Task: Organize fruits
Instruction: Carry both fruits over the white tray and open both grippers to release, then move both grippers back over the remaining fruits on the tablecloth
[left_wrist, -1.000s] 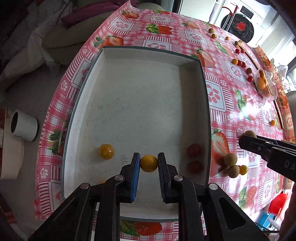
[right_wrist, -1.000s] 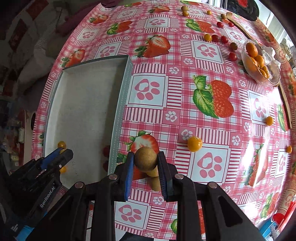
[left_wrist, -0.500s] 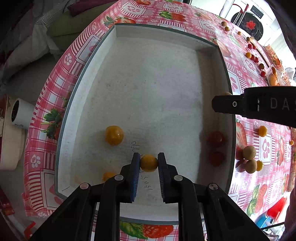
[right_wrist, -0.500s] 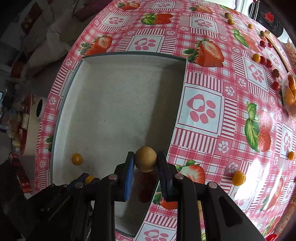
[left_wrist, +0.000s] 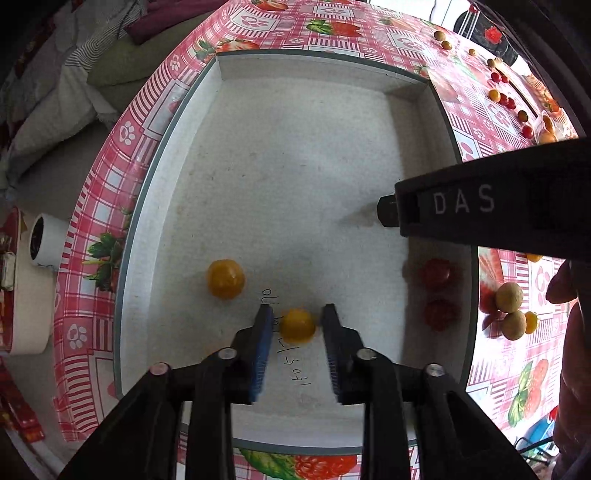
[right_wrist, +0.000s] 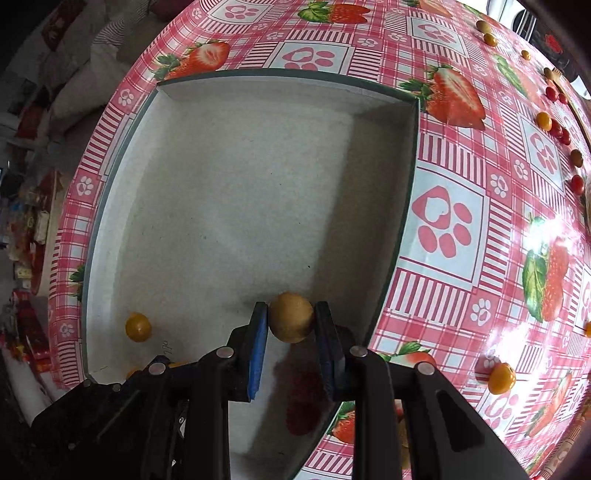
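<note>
I am holding my right claw (right_wrist: 290, 319) over the white tray (right_wrist: 236, 184), pinching a tan round fruit (right_wrist: 291, 316) between its pads — it is hanging just inside the tray's right wall, above the floor, with two red fruits (right_wrist: 303, 398) lying blurred underneath. My left claw (left_wrist: 297, 325) is standing spread on the tray floor, a yellow cherry tomato (left_wrist: 297, 325) sitting between its pads with a sliver of gap on each side, so I am judging it as let go. A second yellow tomato (left_wrist: 225, 278) is lying just to its left. The relation that matters: bare tray floor is lying ahead of the tan fruit and to its left — the reds are directly below, nearer me. On the desk (right_wrist: 443, 221), more fruit is waiting to the right.
</note>
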